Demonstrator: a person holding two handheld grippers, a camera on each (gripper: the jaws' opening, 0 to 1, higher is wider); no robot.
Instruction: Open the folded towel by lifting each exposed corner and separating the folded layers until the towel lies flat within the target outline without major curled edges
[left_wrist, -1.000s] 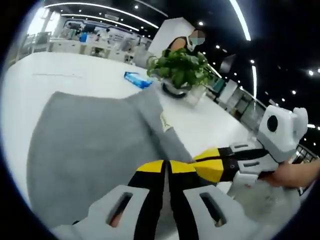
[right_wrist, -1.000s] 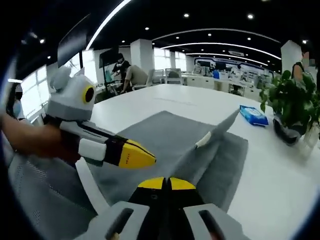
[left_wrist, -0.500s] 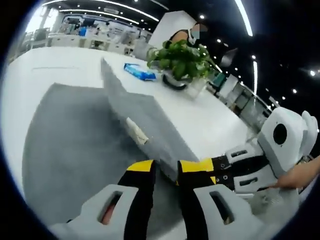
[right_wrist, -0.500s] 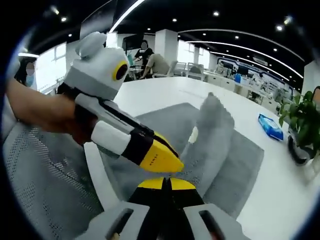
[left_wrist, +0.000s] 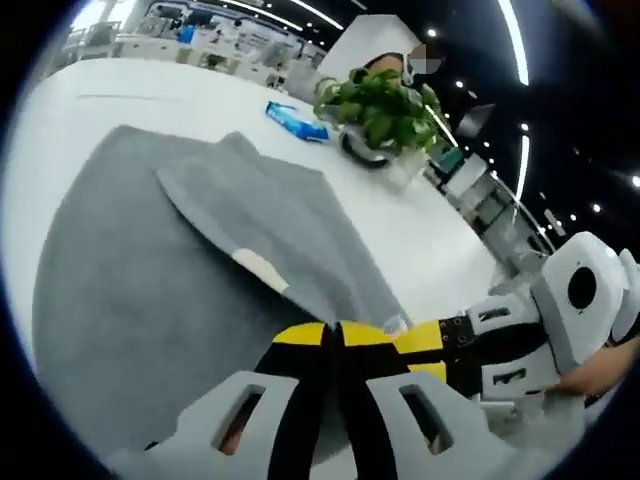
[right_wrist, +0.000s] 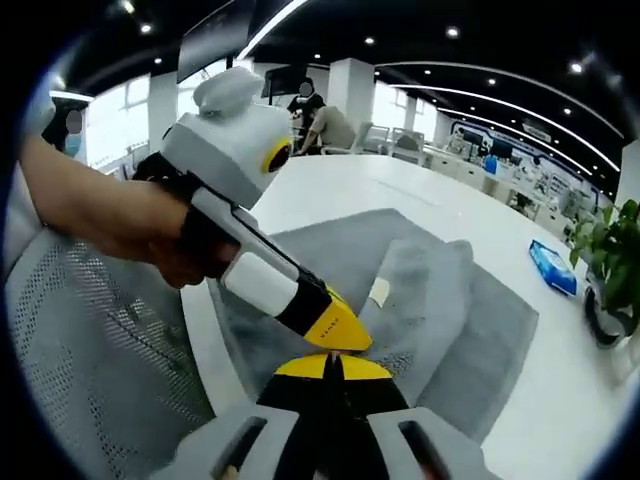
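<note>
Pinching the near edge of the gray towel (left_wrist: 150, 290), our left gripper (left_wrist: 335, 335) has its yellow-tipped jaws pressed together on the cloth, right where a folded flap comes down to meet them. Beside it on the right sits our right gripper (left_wrist: 420, 345), its jaws likewise drawn tight together at that same edge of the towel. From the right gripper view we see the right gripper (right_wrist: 333, 365) closed at the fabric with the left gripper (right_wrist: 335, 328) touching it tip to tip, held by a hand (right_wrist: 175, 240). The towel (right_wrist: 440, 310) lies on a white table (left_wrist: 100, 100), with one layer folded back over the rest and a small pale label (left_wrist: 262, 270) showing on that flap. Farther off we spot a blue packet (left_wrist: 297, 117), a potted plant (left_wrist: 385, 110), and desks beyond.
</note>
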